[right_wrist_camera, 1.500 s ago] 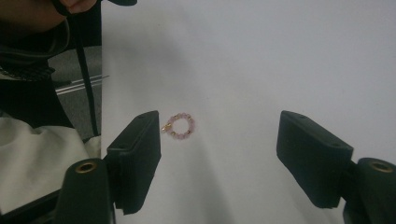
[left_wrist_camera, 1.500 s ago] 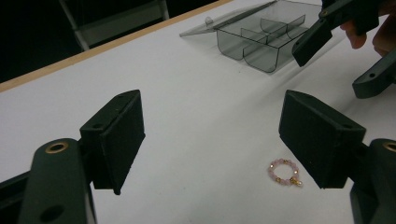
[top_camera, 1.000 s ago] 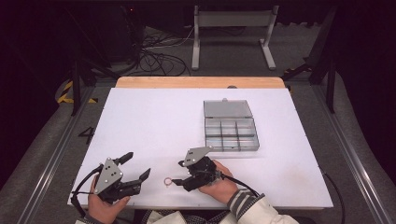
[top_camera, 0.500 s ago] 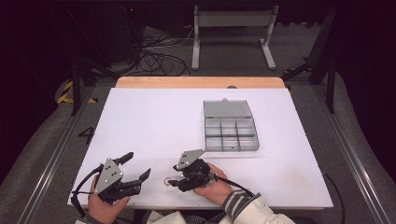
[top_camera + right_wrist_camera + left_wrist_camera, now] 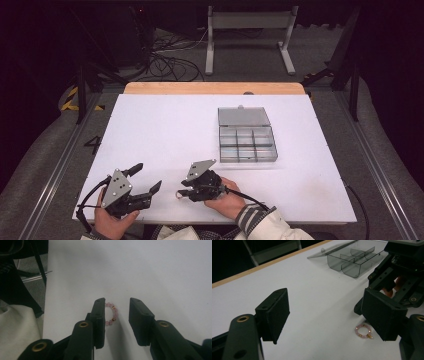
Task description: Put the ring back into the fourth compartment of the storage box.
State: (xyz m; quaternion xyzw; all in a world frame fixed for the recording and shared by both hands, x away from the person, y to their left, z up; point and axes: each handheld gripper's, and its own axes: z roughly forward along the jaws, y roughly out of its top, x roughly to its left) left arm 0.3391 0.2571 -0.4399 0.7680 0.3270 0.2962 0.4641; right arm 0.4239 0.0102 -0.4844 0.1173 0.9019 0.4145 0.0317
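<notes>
Black jaws of the right gripper [image 5: 116, 320] stand either side of a small pink bead ring [image 5: 111, 314] that lies flat on the white table [image 5: 162, 270]. They have just been closing in on it, yet a clear gap remains: one pad sits against the ring's edge and hides part of it, and the other pad stands off from the beads, so nothing is pinched. In the high view this gripper [image 5: 186, 194] points toward the person's left, with the ring [image 5: 178, 195] just off its tips, near the table's front edge.

Left of the ring, the left gripper [image 5: 148, 180] rests in the other hand with its jaws spread wide and nothing between them. Its own camera shows the ring [image 5: 363, 331] lying just beside one of its jaws (the one on that view's right), with the right gripper's body close behind.

Well beyond the ring, farther back and toward the right, a clear compartment box [image 5: 247, 143] sits with its lid laid back flat. Its divided cells look bare from above.
</notes>
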